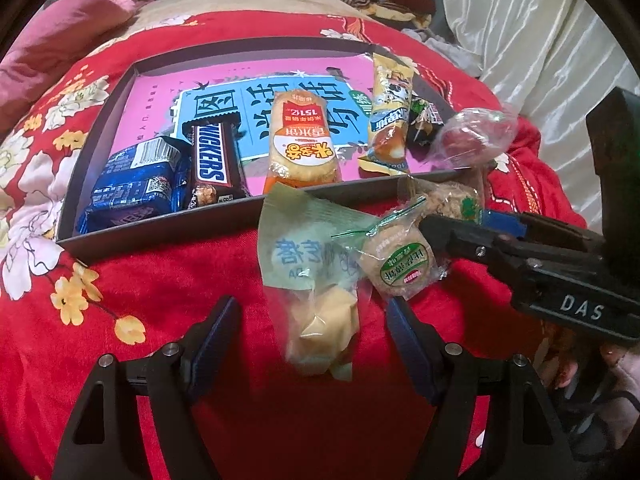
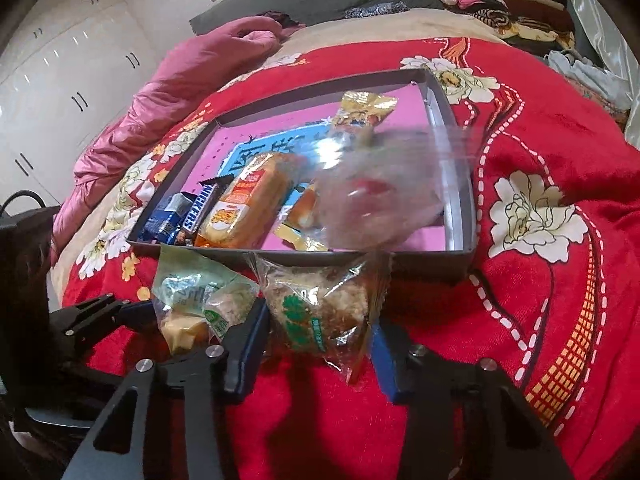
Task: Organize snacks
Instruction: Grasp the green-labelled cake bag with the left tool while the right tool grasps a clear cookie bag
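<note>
Both hand-held grippers sit just before the box (image 1: 160, 222): left hand-held gripper (image 1: 316, 320) apart around a pale snack packet (image 1: 316, 280), right hand-held gripper (image 2: 320, 336) apart around a brown cake packet (image 2: 320, 308).

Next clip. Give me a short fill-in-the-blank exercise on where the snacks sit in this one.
1. The Snickers bar lies inside the ___.
2. The left gripper has a pale green packet between its open ___.
3. The box rests on a floral blanket whose main colour is ___.
4. The brown crumbly snack between the right gripper's fingers lies ___ the box.

Missing words: box; fingers; red; outside
</note>
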{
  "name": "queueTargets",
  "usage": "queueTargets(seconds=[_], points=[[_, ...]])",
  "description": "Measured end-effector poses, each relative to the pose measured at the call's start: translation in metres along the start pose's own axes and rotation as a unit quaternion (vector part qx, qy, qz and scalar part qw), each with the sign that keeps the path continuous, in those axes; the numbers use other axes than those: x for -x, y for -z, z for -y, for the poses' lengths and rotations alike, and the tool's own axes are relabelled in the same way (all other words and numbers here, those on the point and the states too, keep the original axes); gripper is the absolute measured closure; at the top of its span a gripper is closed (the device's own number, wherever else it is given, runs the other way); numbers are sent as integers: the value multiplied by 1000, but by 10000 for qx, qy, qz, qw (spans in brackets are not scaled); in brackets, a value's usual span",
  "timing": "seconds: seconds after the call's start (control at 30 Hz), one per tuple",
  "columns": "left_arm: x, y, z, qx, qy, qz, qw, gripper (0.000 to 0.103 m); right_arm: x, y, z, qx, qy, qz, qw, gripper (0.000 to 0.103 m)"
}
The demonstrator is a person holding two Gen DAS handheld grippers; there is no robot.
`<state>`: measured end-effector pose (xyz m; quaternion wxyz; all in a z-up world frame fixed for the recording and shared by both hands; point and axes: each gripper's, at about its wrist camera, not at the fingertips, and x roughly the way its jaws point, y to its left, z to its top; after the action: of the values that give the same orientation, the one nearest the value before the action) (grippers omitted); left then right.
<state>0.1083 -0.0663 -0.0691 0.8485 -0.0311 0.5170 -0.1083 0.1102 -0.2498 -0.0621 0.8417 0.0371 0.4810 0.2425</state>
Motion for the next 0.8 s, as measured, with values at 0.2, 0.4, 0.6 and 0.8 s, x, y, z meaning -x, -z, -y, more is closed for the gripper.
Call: queueTargets(seconds=[0.2, 0.4, 0.6, 0.8], points=[[1, 1, -7, 122, 145, 1, 9998, 63, 12, -2, 2, -92, -139, 197, 9997, 58], [6, 2, -14, 266, 407, 24, 9988, 68, 17, 2, 2, -135, -221, 192, 9995, 58], [15, 4, -26, 491, 570, 35, 9972, 68, 29, 6, 10, -357, -331, 332, 9983, 58], [30, 3, -28, 503, 592, 156, 9969, 68, 44, 7, 13, -492, -562, 551, 9957, 58]])
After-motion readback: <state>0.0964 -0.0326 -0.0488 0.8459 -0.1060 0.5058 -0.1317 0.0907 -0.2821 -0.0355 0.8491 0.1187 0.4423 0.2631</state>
